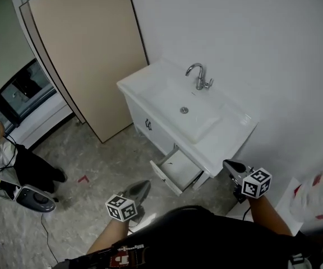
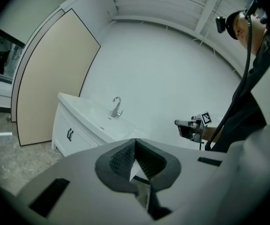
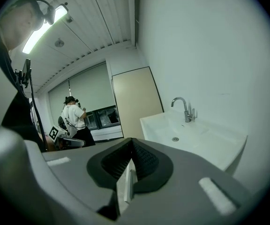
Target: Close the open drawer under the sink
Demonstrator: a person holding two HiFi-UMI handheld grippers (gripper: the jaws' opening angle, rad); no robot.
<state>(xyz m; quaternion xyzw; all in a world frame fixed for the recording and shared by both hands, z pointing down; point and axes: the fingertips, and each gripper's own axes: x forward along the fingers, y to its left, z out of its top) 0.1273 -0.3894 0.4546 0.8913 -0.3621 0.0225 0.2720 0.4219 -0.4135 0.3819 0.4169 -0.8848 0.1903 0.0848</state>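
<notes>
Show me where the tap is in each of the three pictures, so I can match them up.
Head view: tap above centre, at the back of the sink, by the wall.
Left gripper view: tap left of centre, small.
Right gripper view: tap right of centre, at mid-height.
Shared landmark: the beige door stands left of the sink in all three.

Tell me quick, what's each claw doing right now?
Left claw: closed, holding nothing.
Right claw: closed, holding nothing.
</notes>
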